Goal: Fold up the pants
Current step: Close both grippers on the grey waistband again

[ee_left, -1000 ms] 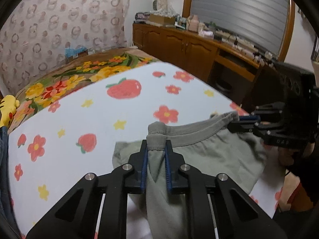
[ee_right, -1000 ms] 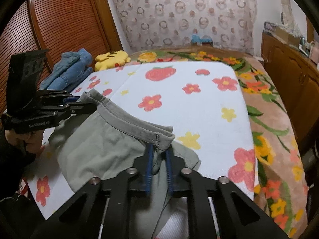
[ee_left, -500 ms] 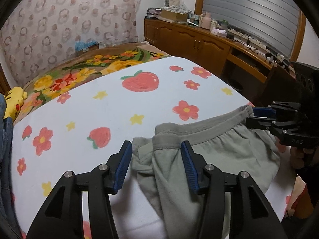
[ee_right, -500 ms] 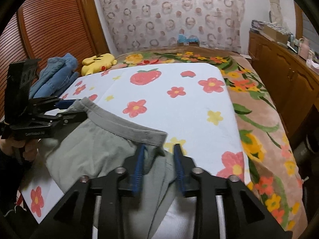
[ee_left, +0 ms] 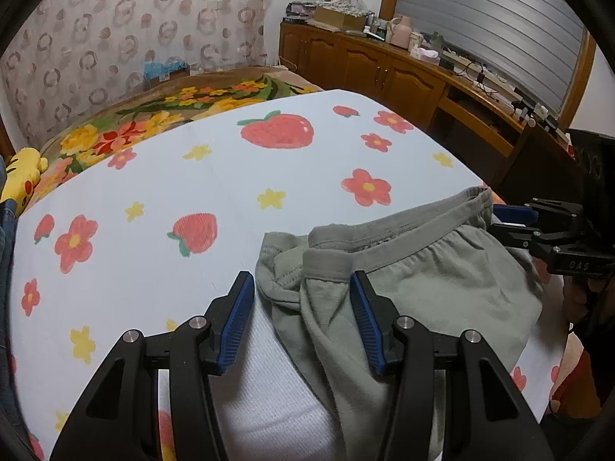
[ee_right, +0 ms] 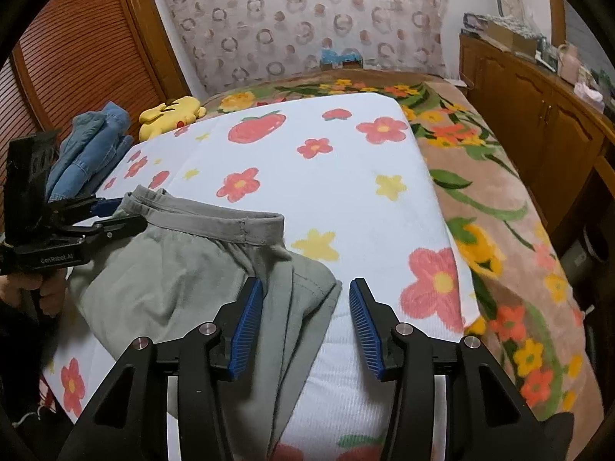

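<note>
Lettering reading "GenRobot.AI" runs along the black body of the left gripper (ee_right: 115,215) as the right wrist camera sees it; in the left wrist view the body of the right gripper (ee_left: 511,221) carries white characters too small to read surely. No other writing can be made out.

Both tools reach forward over the bed (ee_right: 499,207), each pointed along the grey pants (ee_left: 423,280), which lie on a white towel (ee_left: 230,176) printed with strawberries and flowers. The pants sit at the near edge of that towel, waistband turned toward the far side of the bed, the fabric bunched and partly doubled over itself.

In its own view the left gripper (ee_left: 303,322) has its blue-padded fingers (ee_left: 238,319) spread wide, one on either side of the waistband corner and not touching the cloth. The right gripper (ee_right: 305,326) likewise shows its fingers (ee_right: 363,326) parted, the left pad just beside the folded pant edge, the right pad over bare towel. Neither pinches anything.

A bare hand (ee_right: 23,288) wraps the left tool's handle at the frame's lower left.

Beyond the towel lie a floral blanket (ee_right: 480,176), a yellow plush toy (ee_right: 173,115) and folded blue jeans (ee_right: 88,150) by the wooden slatted doors (ee_right: 77,46).
</note>
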Motion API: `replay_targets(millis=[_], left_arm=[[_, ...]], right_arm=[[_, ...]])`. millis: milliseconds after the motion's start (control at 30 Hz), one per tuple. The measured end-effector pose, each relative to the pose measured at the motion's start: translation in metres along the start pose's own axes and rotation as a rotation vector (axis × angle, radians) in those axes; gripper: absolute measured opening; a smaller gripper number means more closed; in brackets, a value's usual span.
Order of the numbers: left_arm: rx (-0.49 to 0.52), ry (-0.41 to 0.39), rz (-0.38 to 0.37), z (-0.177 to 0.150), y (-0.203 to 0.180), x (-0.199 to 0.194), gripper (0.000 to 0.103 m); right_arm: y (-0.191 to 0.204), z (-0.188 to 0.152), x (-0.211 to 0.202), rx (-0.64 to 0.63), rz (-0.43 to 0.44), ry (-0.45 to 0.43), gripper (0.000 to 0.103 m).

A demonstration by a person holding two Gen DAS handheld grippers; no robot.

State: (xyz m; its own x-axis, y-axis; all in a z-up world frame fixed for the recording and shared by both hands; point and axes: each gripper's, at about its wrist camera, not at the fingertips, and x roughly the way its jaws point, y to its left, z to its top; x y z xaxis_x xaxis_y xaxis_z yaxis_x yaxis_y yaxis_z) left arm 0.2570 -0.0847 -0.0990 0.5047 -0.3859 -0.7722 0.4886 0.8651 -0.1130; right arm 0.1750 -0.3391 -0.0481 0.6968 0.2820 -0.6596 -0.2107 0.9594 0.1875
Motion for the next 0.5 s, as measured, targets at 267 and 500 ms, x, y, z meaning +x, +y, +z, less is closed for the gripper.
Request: replay_targets(millis=[267,500], left_arm=[[-0.014,-0.008,-0.022,-0.0032,0.0029,0.0028,0.053],[-0.012,-0.013,-0.024,-0.0041,0.0029,0.0025,0.053]], right_arm=[[0.0038,0.0012,0.0038,-0.014,0.030,-0.002,0.049],[0.0015,0.0015,0.0065,-0.022,0.053,-0.002,0.040]])
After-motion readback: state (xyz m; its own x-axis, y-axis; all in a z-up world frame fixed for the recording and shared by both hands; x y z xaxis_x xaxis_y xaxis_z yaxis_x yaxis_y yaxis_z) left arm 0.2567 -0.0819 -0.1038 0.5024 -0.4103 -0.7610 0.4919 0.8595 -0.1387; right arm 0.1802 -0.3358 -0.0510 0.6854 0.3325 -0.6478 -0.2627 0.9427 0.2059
